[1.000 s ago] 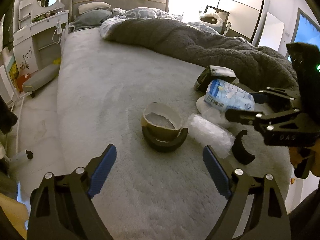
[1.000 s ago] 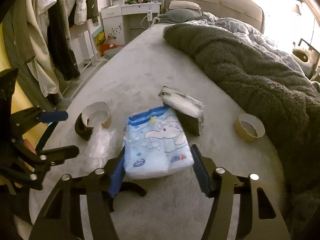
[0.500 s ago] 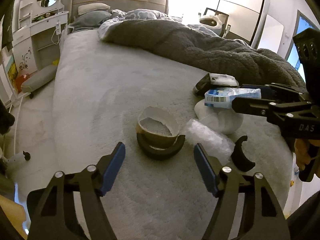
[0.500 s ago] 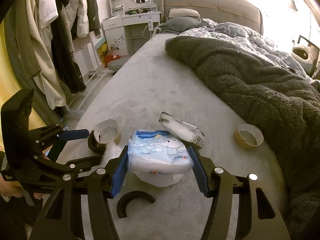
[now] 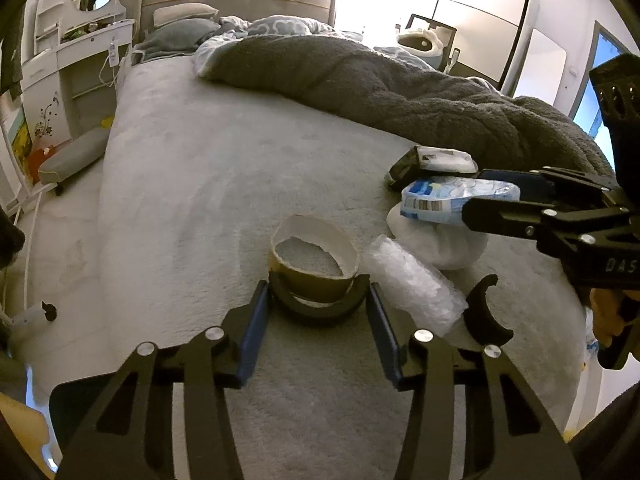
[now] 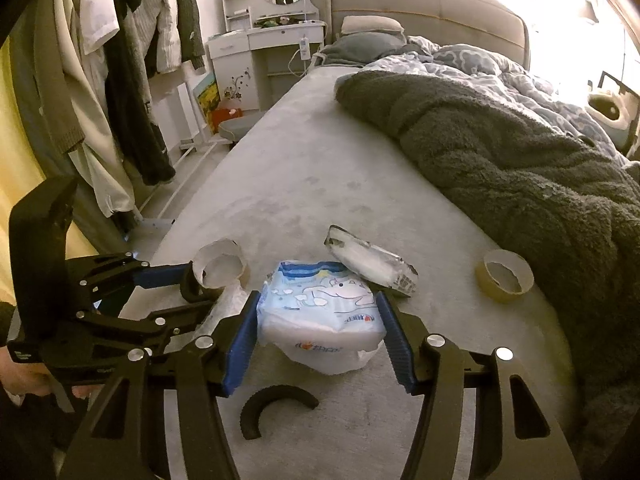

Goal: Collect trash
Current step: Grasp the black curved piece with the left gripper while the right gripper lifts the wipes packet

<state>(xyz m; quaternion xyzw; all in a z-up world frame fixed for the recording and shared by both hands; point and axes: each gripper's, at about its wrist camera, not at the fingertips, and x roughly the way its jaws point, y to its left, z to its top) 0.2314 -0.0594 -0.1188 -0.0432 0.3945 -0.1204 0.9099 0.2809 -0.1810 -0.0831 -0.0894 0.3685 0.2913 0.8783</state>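
The bed [image 5: 192, 184] is carrying trash near its foot edge. The right gripper [image 6: 320, 334] is pinching a tissue pack [image 6: 320, 304]. The left gripper [image 5: 318, 312], jaws just closing, is bracketing a tape roll core [image 5: 314, 264]; squeezing level should avoid crushing. Pad contact is hard to confirm.
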